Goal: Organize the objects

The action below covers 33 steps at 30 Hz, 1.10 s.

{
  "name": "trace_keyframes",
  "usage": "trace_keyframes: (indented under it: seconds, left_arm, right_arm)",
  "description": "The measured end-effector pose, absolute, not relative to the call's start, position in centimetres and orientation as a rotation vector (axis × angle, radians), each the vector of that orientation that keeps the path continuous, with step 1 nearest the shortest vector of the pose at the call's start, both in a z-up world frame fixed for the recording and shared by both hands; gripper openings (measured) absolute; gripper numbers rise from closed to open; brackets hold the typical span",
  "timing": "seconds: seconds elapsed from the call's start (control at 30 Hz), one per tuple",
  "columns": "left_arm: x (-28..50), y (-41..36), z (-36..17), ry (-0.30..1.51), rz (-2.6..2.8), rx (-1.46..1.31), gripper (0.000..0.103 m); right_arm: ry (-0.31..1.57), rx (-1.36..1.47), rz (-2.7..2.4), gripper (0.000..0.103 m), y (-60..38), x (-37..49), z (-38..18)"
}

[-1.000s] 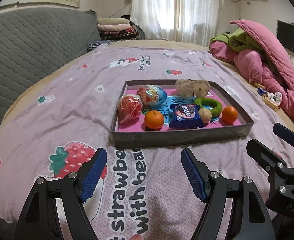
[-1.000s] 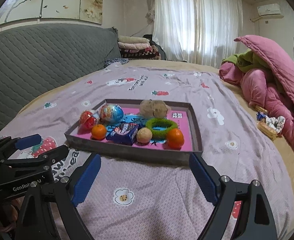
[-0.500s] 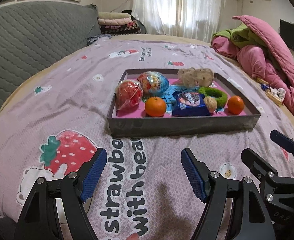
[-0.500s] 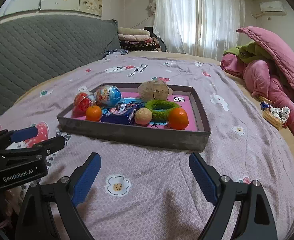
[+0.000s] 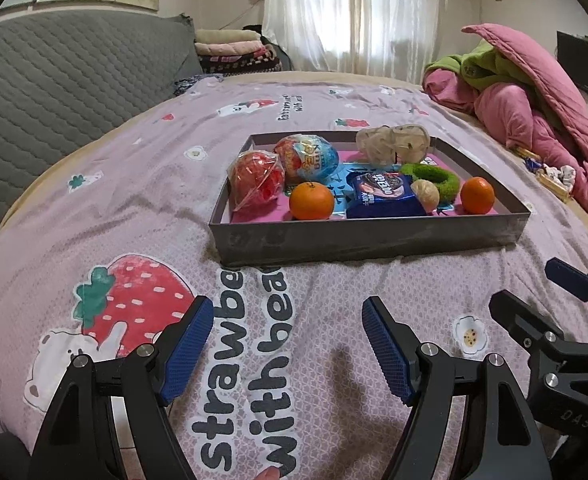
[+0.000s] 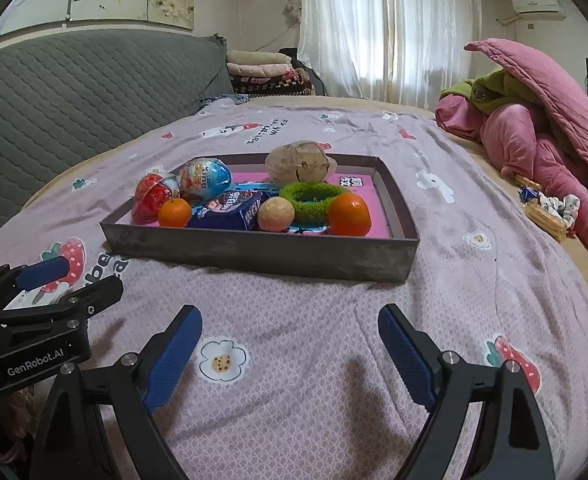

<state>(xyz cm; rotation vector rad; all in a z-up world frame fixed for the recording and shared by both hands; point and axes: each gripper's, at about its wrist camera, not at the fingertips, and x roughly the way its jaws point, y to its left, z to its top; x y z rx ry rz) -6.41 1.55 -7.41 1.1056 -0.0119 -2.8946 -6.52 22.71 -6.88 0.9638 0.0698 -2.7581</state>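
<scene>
A grey tray (image 5: 366, 238) (image 6: 262, 254) with a pink floor sits on the bed. It holds a red bagged item (image 5: 256, 178), a blue-and-red surprise egg (image 5: 310, 158) (image 6: 204, 178), two oranges (image 5: 311, 201) (image 5: 477, 195), a blue snack pack (image 5: 384, 195) (image 6: 230, 210), a beige ball (image 5: 425, 196) (image 6: 276, 214), a green ring (image 5: 434, 176) (image 6: 312, 200) and a beige plush (image 5: 392, 142) (image 6: 300, 166). My left gripper (image 5: 288, 346) is open and empty, short of the tray's front wall. My right gripper (image 6: 290, 354) is open and empty, also short of it.
The bed has a pink strawberry-print sheet (image 5: 142, 200). A grey quilted headboard (image 5: 54, 80) runs along the left. Pink and green quilts (image 5: 534, 92) are piled at the right, with small wrapped items (image 6: 546, 208) beside them. Folded blankets (image 5: 234, 50) lie at the back.
Both grippers have moved forward toward the tray, which now looks larger and nearer. Both stay open and empty.
</scene>
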Motion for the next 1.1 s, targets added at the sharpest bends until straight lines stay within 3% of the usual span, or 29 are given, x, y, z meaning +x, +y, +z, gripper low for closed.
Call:
trace_keyframes:
  seconds: [1.1]
  left_arm:
    - [-7.1,1.4,-9.3,0.007,-2.879,1.163,0.078]
  right_arm:
    - [0.027,1.032,-2.741,0.09,23.1,-7.2,-8.6]
